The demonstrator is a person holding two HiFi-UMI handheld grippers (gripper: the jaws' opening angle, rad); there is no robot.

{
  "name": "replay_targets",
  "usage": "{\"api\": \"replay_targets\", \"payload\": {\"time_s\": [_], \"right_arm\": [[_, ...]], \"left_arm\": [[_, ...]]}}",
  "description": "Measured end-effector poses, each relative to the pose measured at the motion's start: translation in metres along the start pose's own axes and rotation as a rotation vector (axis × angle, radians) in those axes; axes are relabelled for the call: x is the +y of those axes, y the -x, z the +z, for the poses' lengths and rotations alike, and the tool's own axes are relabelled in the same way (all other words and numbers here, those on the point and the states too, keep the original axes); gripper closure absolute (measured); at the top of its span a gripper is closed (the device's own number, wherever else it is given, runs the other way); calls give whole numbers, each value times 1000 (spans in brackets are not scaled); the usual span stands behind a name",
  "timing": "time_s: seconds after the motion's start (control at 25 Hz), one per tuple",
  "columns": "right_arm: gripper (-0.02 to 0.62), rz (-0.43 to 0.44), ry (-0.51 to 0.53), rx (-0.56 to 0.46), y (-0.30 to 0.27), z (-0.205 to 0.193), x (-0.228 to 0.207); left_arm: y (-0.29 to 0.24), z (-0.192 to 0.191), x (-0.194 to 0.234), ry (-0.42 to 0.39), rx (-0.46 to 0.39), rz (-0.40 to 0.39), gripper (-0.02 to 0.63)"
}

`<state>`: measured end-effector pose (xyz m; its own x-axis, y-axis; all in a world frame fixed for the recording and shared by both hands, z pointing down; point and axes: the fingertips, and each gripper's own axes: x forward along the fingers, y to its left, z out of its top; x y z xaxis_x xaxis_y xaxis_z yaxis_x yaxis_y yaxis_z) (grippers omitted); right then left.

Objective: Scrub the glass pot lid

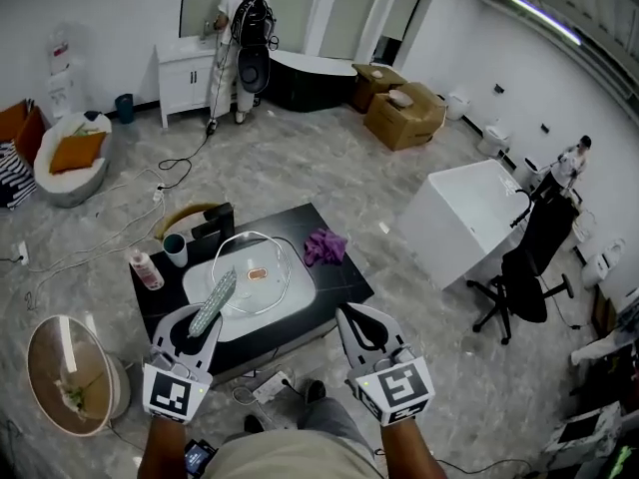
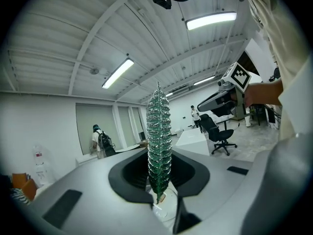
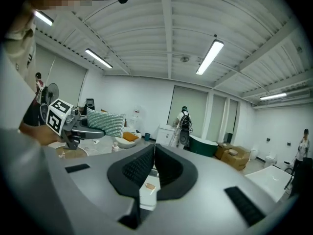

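The glass pot lid, with a brownish knob, lies in the white sink basin set in a black table. My left gripper hovers over the basin's near left edge, shut on a green bristly scrubber that points toward the lid. In the left gripper view the scrubber stands upright between the jaws of the left gripper. My right gripper is held off the table's near right corner. The right gripper is shut, with nothing between its pads.
A purple cloth lies on the table right of the basin. A pink-capped bottle, a cup and a black faucet stand at the back left. A person works at a far cabinet. A round tray sits on the floor at left.
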<state>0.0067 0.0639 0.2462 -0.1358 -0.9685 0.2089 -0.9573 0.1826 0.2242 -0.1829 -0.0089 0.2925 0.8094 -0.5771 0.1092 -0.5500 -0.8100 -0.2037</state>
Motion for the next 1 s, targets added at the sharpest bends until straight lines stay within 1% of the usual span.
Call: {"api": "replay_targets", "payload": {"time_s": [0.08,0.16,0.32,0.4,0.52,0.6,0.8,0.92,1.0], "right_arm": [[572,44,-5,-3,-21,3,4],[572,94,8,-31,-46,7,4],[572,209,14,-85,-100,16,1],[572,278,10,-97,-129,15,0],[572,375,0,-99,-174,17,-13],[572,426,-4,-93,-203,20,-27],[572,533,-9,-62,-257,17,-50],[572,578,-7,-44,-273,14,-61],[572,602,-7,-30,-283,6,-68]], "left_arm": [[5,-5,13,-2,6,44,520],[7,-10,26,-15,5,90,520],[9,-18,47,-16,63,205,520],[6,-25,58,-18,102,272,520],[-11,-36,69,17,177,357,520],[-31,-41,75,26,222,389,520],[-74,-64,89,-7,323,451,520],[-95,-79,90,26,381,470,520],[-106,-85,95,34,408,490,520]]}}
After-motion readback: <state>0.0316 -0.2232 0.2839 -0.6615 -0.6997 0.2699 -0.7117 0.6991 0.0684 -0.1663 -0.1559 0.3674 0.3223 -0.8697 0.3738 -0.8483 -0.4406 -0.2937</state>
